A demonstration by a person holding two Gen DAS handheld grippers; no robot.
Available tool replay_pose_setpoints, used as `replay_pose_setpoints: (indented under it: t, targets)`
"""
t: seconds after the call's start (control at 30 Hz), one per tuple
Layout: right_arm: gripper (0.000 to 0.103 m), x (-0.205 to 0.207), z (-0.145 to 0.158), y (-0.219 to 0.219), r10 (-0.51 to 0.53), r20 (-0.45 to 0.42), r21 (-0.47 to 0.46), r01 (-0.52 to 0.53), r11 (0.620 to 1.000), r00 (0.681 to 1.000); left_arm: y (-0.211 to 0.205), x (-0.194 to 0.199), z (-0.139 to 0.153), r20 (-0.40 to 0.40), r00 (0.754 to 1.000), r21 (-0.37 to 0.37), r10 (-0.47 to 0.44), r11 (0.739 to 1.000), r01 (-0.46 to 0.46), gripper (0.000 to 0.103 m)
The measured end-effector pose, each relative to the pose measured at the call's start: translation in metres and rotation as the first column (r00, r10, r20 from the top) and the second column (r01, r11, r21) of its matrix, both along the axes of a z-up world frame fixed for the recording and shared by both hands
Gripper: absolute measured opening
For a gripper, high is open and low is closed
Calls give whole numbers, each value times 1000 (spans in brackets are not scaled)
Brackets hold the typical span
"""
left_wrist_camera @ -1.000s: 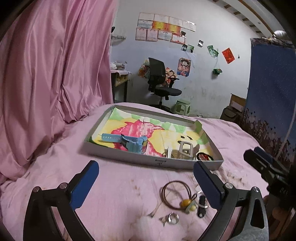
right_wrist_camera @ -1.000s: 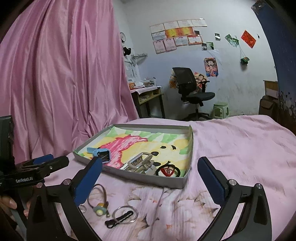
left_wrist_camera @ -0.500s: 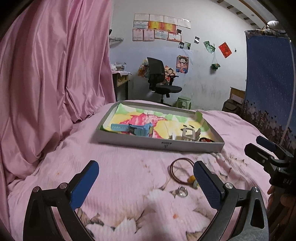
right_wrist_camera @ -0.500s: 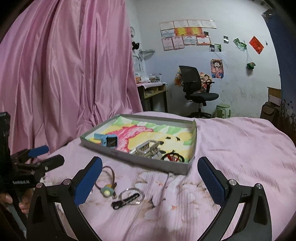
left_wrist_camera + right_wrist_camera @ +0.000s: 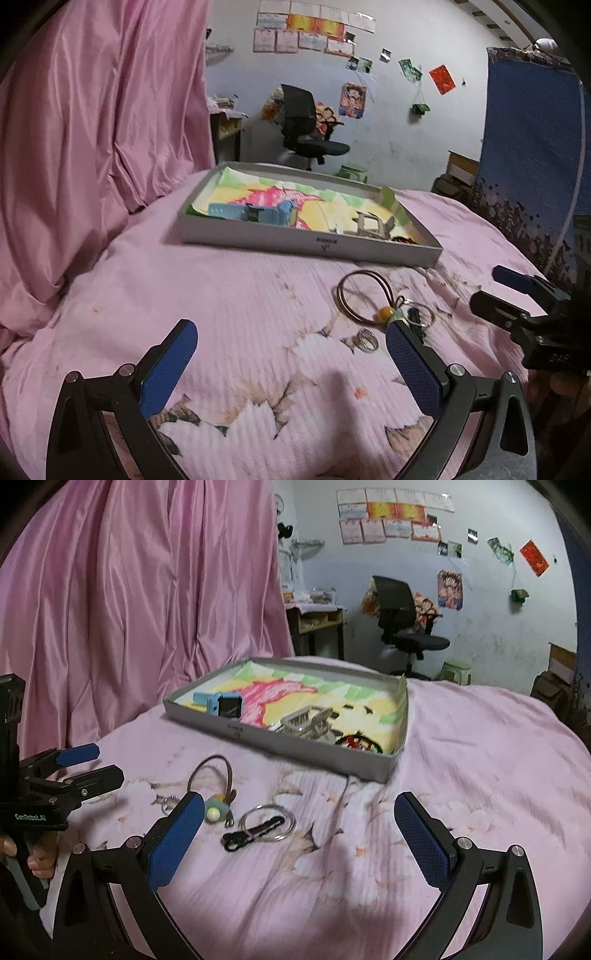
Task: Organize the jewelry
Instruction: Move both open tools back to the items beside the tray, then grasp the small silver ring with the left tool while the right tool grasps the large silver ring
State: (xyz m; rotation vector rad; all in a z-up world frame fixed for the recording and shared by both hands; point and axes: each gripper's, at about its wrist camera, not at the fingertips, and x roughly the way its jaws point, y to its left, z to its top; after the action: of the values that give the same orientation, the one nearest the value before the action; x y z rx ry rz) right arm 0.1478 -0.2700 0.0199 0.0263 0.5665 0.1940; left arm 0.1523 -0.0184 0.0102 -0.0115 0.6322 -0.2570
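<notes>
On the pink bedspread, a shallow grey tray sits toward the far side, lined with a bright pink, yellow and green picture. Inside it: a light-blue watch at the left end, a pale hair claw clip right of centre, and a dark red-and-black piece against the near right corner, too blurred to name.

Loose jewelry lies on the bedspread in front of the tray. Brown cord loop with a yellow bead at its near end. Thin wire ring with a black strap-like piece lying across it, just right of the bead. Small silver ring apart from these, nearest the left gripper's right finger.

Left gripper: jaws wide, nothing between them, hovering above the bedspread near the silver ring. Right gripper: jaws wide, nothing gripped; wire ring and black piece lie between its fingertips in its own view, though whether it is directly over them is hard to judge.

Each gripper shows at the edge of the other's camera. Pink curtain hangs at left; black office chair stands by the far wall.
</notes>
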Motion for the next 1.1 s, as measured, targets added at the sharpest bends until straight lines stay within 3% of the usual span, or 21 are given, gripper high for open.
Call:
replay_pose_setpoints:
  t: [0.17, 0.27, 0.43, 0.6, 0.83, 1.1]
  targets:
    - [101, 6, -11, 2, 14, -68, 2, -14, 1000, 998, -2, 1, -3, -20, 999, -20, -40, 999, 40, 101]
    - [99, 9, -15, 4, 19, -91, 1, -19, 1000, 996, -4, 3, -5, -35, 997, -27, -65, 998, 64, 92]
    - [75, 11, -21, 7, 35, -119, -2, -35, 999, 992, -9, 7, -8, -60, 992, -36, -115, 993, 113, 75]
    - [60, 17, -26, 4, 43, -153, 28, -39, 999, 987, -18, 14, -12, -105, 979, -52, -175, 984, 170, 57]
    - [33, 28, -35, 2, 58, -204, 70, -44, 997, 977, -33, 21, -15, -141, 963, -47, -229, 973, 225, 43]
    - [22, 41, -46, 4, 70, -253, 104, -45, 994, 965, -51, 23, -24, -179, 951, 41, -252, 964, 263, 30]
